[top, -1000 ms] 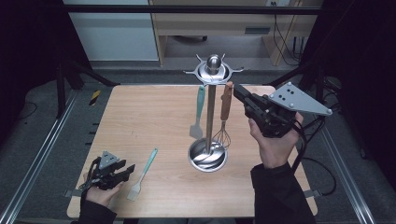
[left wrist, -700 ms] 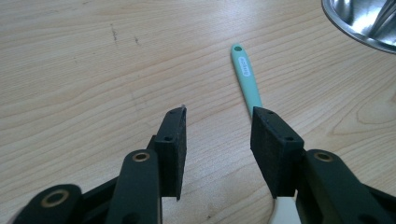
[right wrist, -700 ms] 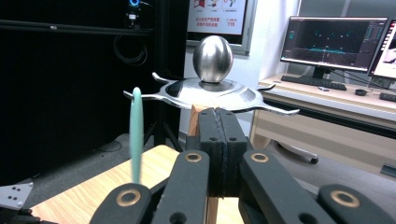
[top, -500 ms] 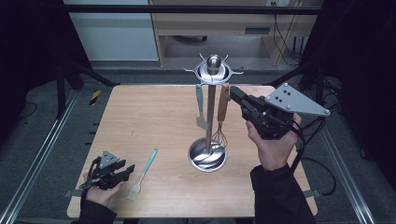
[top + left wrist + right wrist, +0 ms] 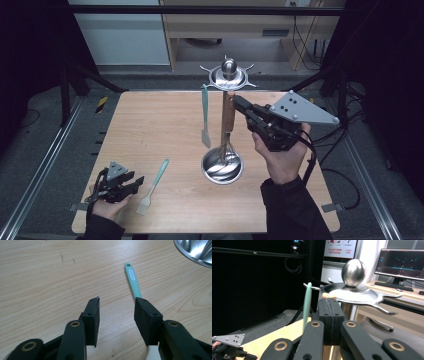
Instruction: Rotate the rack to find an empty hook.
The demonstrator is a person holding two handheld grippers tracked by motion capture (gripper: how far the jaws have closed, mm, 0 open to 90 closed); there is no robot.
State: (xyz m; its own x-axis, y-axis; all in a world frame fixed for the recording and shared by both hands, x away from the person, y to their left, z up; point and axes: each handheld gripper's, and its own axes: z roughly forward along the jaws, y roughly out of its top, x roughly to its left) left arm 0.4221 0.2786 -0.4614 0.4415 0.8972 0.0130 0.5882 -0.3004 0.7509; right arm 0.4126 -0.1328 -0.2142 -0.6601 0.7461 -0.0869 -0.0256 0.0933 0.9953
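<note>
My right tongs (image 5: 239,104) are level with the top of the whisk (image 5: 227,131), just beside its wooden handle. In the right gripper view the two pads (image 5: 329,315) meet face to face; a sliver of that handle shows just past their tips, and I cannot tell whether they pinch it. The whisk hangs from the rack (image 5: 228,76), its wire head reaching down into the rack's steel dish (image 5: 222,167), which sits below the right tongs and toward me. Left of the whisk, a teal spatula (image 5: 204,116) hangs from another hook, clear of the dish.

My left tongs (image 5: 131,182) rest low on the table (image 5: 150,125) at its near left corner, well apart from the rack. In the left gripper view the jaws stand wide apart with bare wood between them. A brush (image 5: 132,280) with a teal handle lies just beyond the right-hand jaw, pointing away from me; its pale bristles lie beside the tongs.

The table is light wood grain. Past the rack, beyond the right tongs, I see a desk with a lit monitor (image 5: 404,263) and a keyboard, and a dark frame to the left.
</note>
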